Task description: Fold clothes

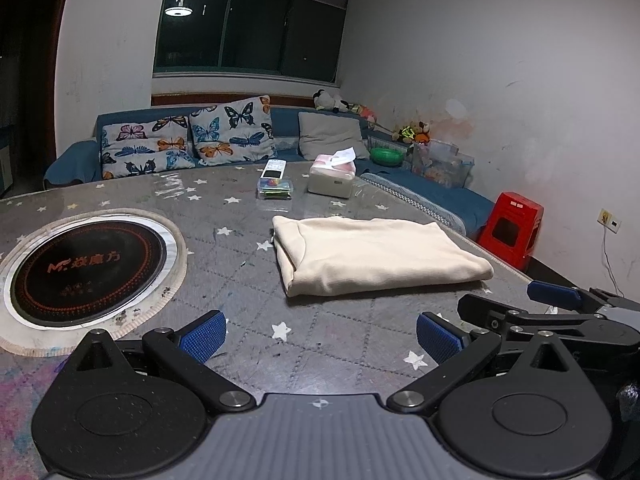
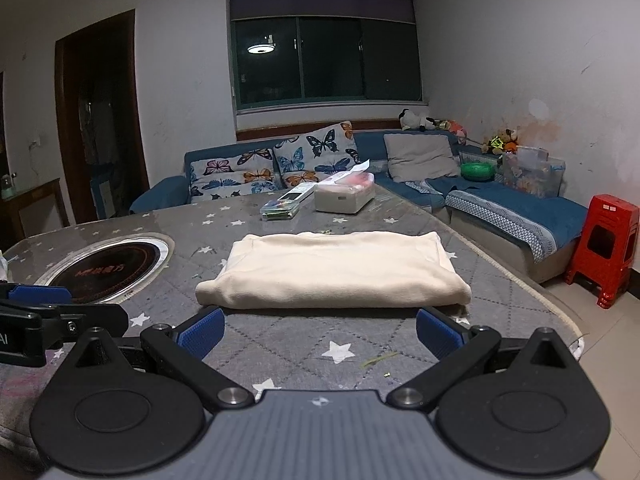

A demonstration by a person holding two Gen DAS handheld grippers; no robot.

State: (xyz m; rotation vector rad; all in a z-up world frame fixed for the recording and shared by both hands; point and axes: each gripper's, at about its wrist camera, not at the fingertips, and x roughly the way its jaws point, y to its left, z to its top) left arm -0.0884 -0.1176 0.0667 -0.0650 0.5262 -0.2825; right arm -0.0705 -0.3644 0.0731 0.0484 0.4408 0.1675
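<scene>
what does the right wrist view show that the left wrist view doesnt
Only the right wrist view shows the dark doorway and floor tiles. Only the left wrist view shows the wall socket and the whole round cooktop. Both show the folded cream garment on the star-patterned table, the tissue box, the red stool, and open grippers: left, right.
</scene>
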